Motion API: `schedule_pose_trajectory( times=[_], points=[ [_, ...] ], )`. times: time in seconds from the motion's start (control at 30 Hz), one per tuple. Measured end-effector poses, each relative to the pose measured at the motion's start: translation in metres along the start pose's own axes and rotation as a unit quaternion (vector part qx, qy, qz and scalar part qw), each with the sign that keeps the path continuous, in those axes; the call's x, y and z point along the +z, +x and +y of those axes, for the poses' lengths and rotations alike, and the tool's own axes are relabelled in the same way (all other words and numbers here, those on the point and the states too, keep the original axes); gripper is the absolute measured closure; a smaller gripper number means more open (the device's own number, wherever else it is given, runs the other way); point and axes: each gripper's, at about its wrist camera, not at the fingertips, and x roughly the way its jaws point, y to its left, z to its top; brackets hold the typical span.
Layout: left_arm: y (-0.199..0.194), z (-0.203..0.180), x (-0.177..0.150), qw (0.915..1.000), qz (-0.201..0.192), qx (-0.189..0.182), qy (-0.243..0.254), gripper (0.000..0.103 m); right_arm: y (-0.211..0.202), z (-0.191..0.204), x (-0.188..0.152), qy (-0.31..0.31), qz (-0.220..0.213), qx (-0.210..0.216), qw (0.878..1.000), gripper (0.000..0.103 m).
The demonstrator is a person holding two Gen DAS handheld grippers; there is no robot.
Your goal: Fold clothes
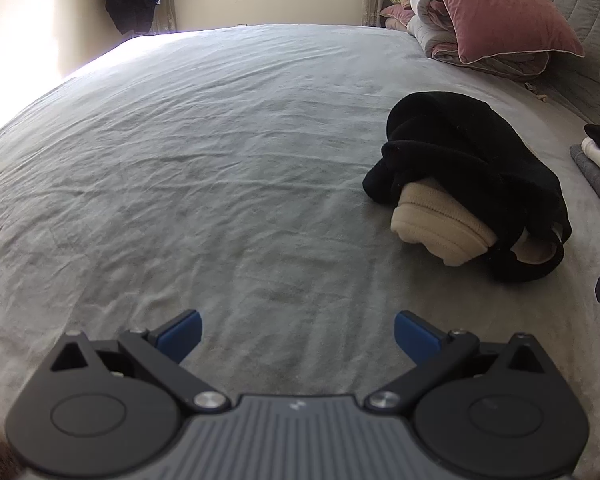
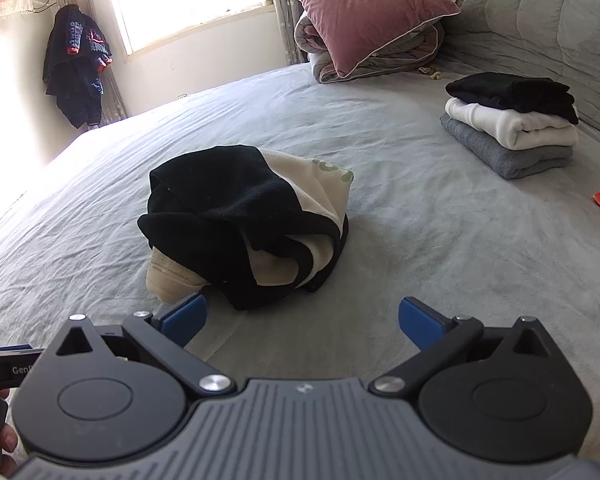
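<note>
Lying crumpled at the centre of the right wrist frame on the bed (image 2: 420, 216), a black-and-cream garment (image 2: 244, 220) is not yet gripped. Both right tongs (image 2: 302, 322) and left tongs (image 1: 298, 334) are held wide open, empty. Reaching for an edge is judged next.

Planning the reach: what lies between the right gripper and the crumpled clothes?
Only bare grey bedsheet separates the right gripper from the crumpled clothes, per the right wrist view.
</note>
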Motion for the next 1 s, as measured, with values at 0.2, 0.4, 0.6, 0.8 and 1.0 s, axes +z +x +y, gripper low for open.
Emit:
schedule_pose_trajectory(
  times=[0.2,0.4,0.6,0.8,1.0],
  points=[
    [0.003,0.000,0.000,0.9999,0.007,-0.006,-0.009,0.000,0.000,0.003,-0.003,-0.008,-0.007,-0.003,1.000,0.000],
    [0.002,0.003,0.000,0.9998,0.010,-0.010,-0.015,0.000,0.004,-0.001,-0.001,0.009,0.006,0.005,1.000,0.000],
    [0.004,0.002,0.000,0.9997,0.014,-0.012,-0.015,0.000,0.007,-0.001,-0.002,0.014,0.019,0.013,1.000,0.000],
    [0.004,0.003,-0.001,0.9996,0.016,-0.013,-0.017,0.000,0.009,-0.002,-0.002,0.014,0.023,0.012,1.000,0.000],
    [0.006,0.004,0.000,0.9995,0.021,-0.015,-0.020,0.000,0.009,-0.004,-0.003,0.019,0.028,0.012,0.999,0.000]
  ],
)
